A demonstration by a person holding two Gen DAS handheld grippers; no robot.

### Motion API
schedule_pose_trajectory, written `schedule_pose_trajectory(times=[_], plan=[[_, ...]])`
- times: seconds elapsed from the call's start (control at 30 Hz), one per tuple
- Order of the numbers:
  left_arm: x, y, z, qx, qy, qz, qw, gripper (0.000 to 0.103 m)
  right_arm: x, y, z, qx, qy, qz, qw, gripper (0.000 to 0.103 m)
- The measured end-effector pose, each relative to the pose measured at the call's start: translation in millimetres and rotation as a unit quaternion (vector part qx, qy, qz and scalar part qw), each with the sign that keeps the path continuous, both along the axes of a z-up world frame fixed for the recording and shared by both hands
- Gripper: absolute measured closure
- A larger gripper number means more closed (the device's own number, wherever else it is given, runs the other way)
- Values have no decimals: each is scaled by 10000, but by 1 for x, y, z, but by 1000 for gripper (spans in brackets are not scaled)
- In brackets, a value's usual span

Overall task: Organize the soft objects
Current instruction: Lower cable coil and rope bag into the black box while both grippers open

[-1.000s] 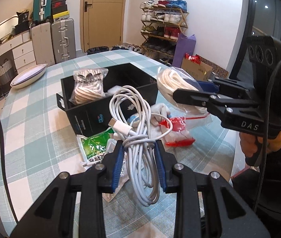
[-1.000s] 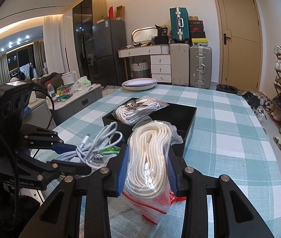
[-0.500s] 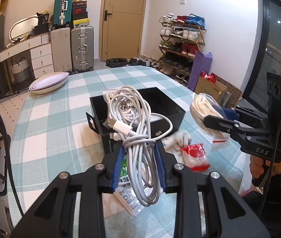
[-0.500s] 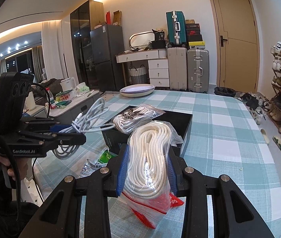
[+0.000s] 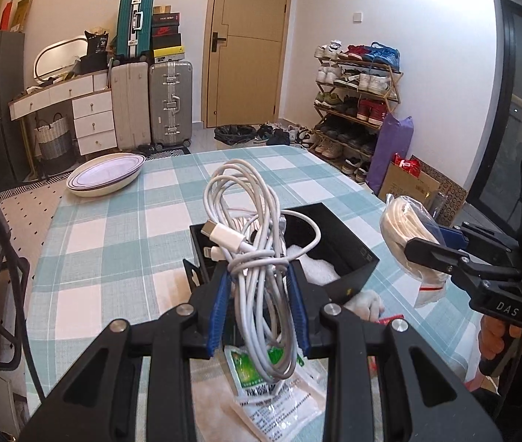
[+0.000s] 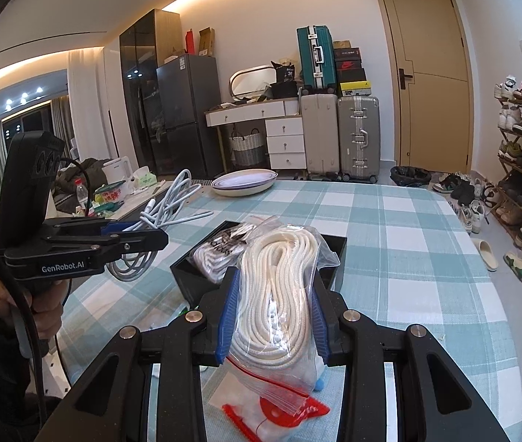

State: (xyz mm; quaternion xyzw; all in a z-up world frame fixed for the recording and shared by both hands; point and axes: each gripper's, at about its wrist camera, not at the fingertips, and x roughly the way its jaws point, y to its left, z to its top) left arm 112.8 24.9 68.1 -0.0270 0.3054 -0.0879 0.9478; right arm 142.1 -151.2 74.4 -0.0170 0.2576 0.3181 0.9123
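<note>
Your left gripper [image 5: 259, 305] clamps the white cable bundle [image 5: 257, 258]; your right gripper [image 6: 274, 320] clamps the bagged white rope [image 6: 279, 287], both above the black box [image 5: 338, 254] on the teal-checked tablecloth [image 5: 113, 228]. Suitcases [image 5: 152, 103], door [image 5: 248, 44] and shoe rack [image 5: 357, 99] line the far wall.

2 grippers [image 5: 259, 307] [image 6: 272, 311], 1 cable bundle [image 5: 257, 243], 2 rope bags [image 6: 279, 287] [image 6: 213, 254], 1 black box [image 5: 349, 254].

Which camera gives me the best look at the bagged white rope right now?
Right wrist: the bagged white rope fills the centre, clamped in the right gripper. The left wrist view shows it only small, side-on at the right edge.
</note>
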Motion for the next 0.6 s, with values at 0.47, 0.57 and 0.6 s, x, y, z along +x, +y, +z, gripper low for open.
schedule_pose_trajectory(times=[0.47, 0.57, 0.6], plan=[[37, 5, -4, 32, 20, 108, 9999, 74, 41, 15, 3, -19, 108, -69, 9999, 68], [44, 2, -7, 79, 42, 110, 9999, 74, 50, 19, 0, -46, 157, -54, 9999, 68], [46, 2, -9, 82, 62, 111, 9999, 74, 52, 21, -2, -62, 172, -52, 9998, 68]])
